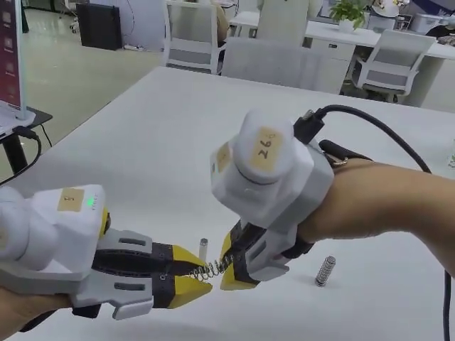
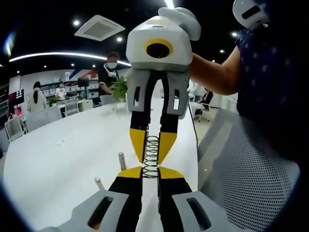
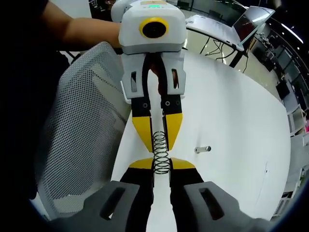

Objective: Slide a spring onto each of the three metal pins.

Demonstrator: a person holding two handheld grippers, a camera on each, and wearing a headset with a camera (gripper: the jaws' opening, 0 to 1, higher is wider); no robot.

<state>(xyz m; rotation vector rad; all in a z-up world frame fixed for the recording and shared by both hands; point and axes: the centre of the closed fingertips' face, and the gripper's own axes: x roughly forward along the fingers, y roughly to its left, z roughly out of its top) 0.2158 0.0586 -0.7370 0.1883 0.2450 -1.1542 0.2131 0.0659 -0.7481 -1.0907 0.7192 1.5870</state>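
White table (image 1: 178, 142) takes up most of the head view. A grey mesh chair back (image 2: 241, 164) sits at 4 o'clock in the left gripper view.

Right gripper (image 1: 229, 266) is just below centre in the head view. Its forearm runs off toward 3 o'clock and its jaws point down toward 7 o'clock. Left gripper (image 1: 202, 275) comes in from 8 o'clock with its jaws pointing toward 3 o'clock. The two sets of yellow tips are nose to nose, close but apart, above the table.

Both are clamped on the same spring (image 1: 211, 268). The left jaws pinch one end, the right jaws pinch the other, and the coil spans the short gap between them. Each gripper view matches this: its own tips at 6 o'clock grip the near end, and the other gripper's tips at centre are closed on the far end.

Second spring (image 1: 325, 271) is at 3 o'clock from the held one, well apart, standing on the table with a slight tilt. It may be sitting on a pin, but it's too small to tell.

Bare pin (image 1: 203, 247) stands upright on the table at 12 o'clock from the held spring, near it and not touching.
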